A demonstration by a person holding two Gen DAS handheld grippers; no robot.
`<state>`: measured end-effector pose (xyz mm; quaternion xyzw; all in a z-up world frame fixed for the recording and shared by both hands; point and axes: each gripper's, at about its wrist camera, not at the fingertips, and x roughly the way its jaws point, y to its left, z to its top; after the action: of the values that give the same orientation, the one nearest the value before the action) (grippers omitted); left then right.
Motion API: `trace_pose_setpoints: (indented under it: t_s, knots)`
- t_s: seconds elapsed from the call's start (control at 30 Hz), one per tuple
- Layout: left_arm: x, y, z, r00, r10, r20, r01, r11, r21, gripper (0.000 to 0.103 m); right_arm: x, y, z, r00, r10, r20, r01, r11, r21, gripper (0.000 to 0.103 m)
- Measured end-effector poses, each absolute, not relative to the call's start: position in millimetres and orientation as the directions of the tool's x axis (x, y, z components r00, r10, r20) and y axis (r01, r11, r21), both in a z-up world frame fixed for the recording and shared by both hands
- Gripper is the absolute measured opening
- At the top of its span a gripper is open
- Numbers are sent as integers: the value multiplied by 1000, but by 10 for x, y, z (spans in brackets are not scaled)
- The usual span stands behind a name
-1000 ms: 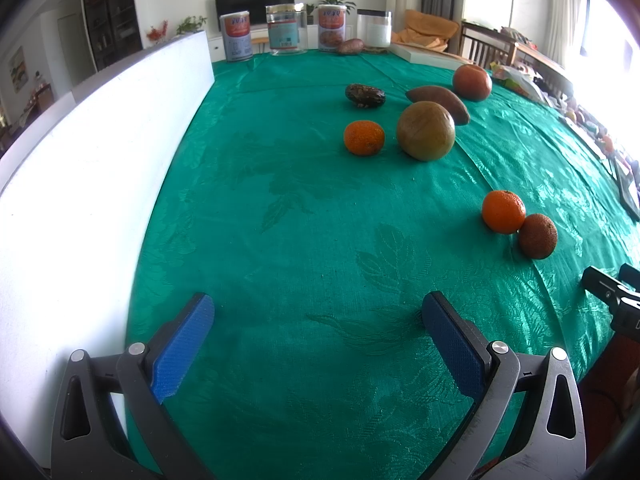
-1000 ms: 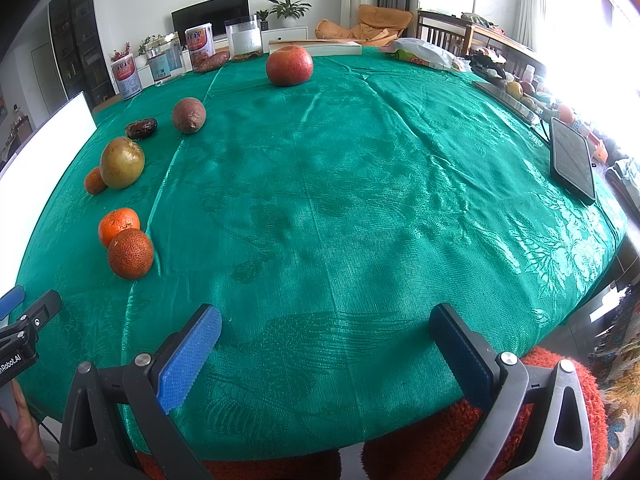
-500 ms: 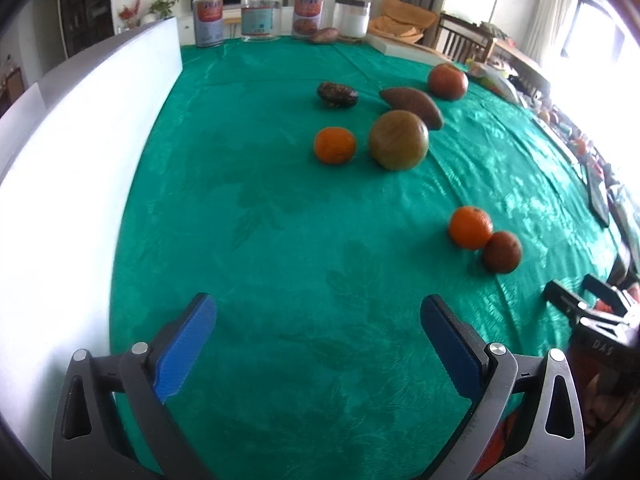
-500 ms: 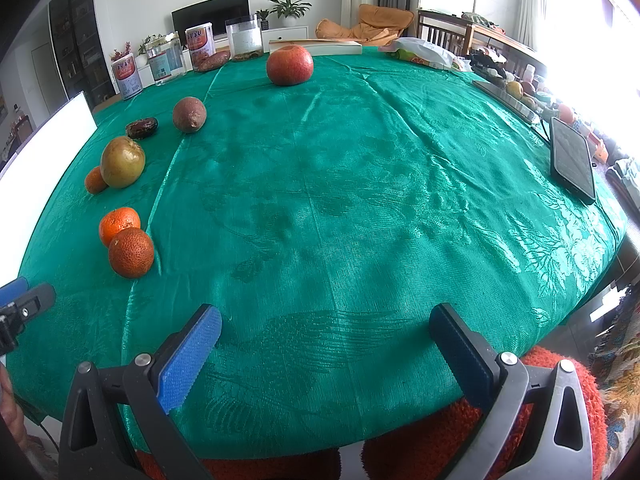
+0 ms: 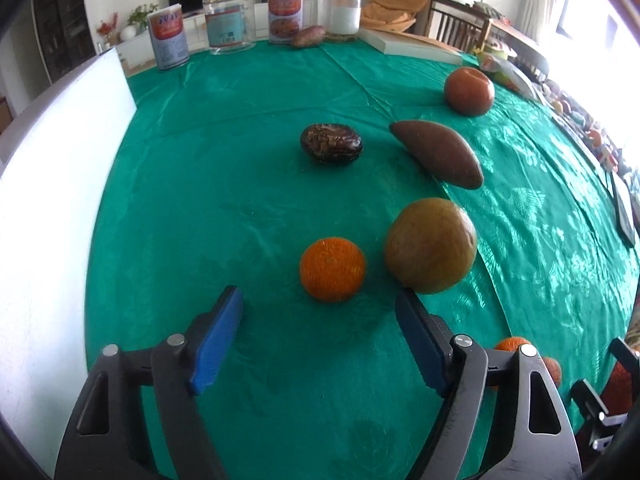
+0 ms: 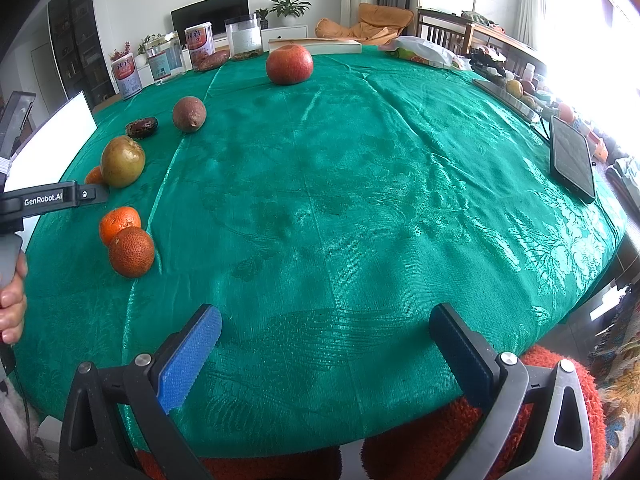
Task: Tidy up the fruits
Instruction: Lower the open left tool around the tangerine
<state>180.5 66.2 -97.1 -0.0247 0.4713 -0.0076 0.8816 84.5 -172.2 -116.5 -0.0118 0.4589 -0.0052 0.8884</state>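
Observation:
My left gripper (image 5: 320, 320) is open and empty, just short of a small orange (image 5: 333, 269) on the green tablecloth (image 5: 224, 200). A large green-brown round fruit (image 5: 430, 245) sits right of it. Beyond lie a dark wrinkled fruit (image 5: 331, 143), a brown pointed fruit (image 5: 438, 153) and a red round fruit (image 5: 469, 90). My right gripper (image 6: 326, 340) is open and empty near the table's front edge. Two oranges (image 6: 126, 240) lie to its far left, near the left gripper's body (image 6: 44, 200).
A white board (image 5: 44, 184) stands along the table's left side. Tins and jars (image 5: 230, 24), a sweet potato (image 5: 308, 36) and a flat white box (image 5: 416, 46) line the far edge. A dark tablet (image 6: 570, 156) lies at the right edge.
My left gripper has moved forward across the table toward the small orange and the green-brown fruit; the two near oranges now sit behind its right finger. The right gripper has stayed put.

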Motion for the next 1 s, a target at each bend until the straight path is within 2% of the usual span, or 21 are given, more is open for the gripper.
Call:
trace_pose_setpoints:
  t_s: [0.07,0.1,0.13,0.2,0.47,0.7,0.83,0.87,0.93,0.97,1.0]
  knots:
    - [1826,681,-962,570,-48,-821,-6,998,-62,68,845,-1724,-1163,579,-22,-815,1,1000,-26,103]
    - [1834,686,-965,572,-50,-818,-3,998,-63,58,847,-1724,-1163,579,-23,-815,2,1000,-27,103]
    - [1832,686,-973,573,-48,-818,-2,998,-60,52,846,-1725,-1162,579,-24,-815,3,1000,-27,103]
    - [1808,696,-958,583,-53,-811,5,998,-62,30,849,-1724,-1163,579,-24,-815,3,1000,-27,103]
    - [1402,857,-821,590,-39,-807,-66,993,-97,30,847,-1724,-1166,580,-24,-814,3,1000,-27,103]
    - [952,816,-854,584,-31,-811,-49,996,-74,31,843,-1724,-1168,580,-24,-814,2,1000,-27,103]
    - [872,765,-963,584,-24,-811,-33,998,-53,33,849,-1729,-1161,582,-21,-813,-2,1000,-28,103]
    - [862,759,-970,587,-16,-809,-34,998,-44,39,847,-1731,-1159,582,-21,-813,-3,1000,-28,103]
    - [864,745,-981,590,-6,-807,-32,999,-31,56,845,-1730,-1159,583,-21,-812,-2,1000,-28,103]
    - [867,745,-997,589,4,-808,-38,999,-23,73,843,-1730,-1158,583,-21,-812,-2,1000,-28,103]
    - [862,748,-1021,589,16,-808,-45,999,-14,81,843,-1730,-1159,583,-22,-812,-2,1000,-28,103]
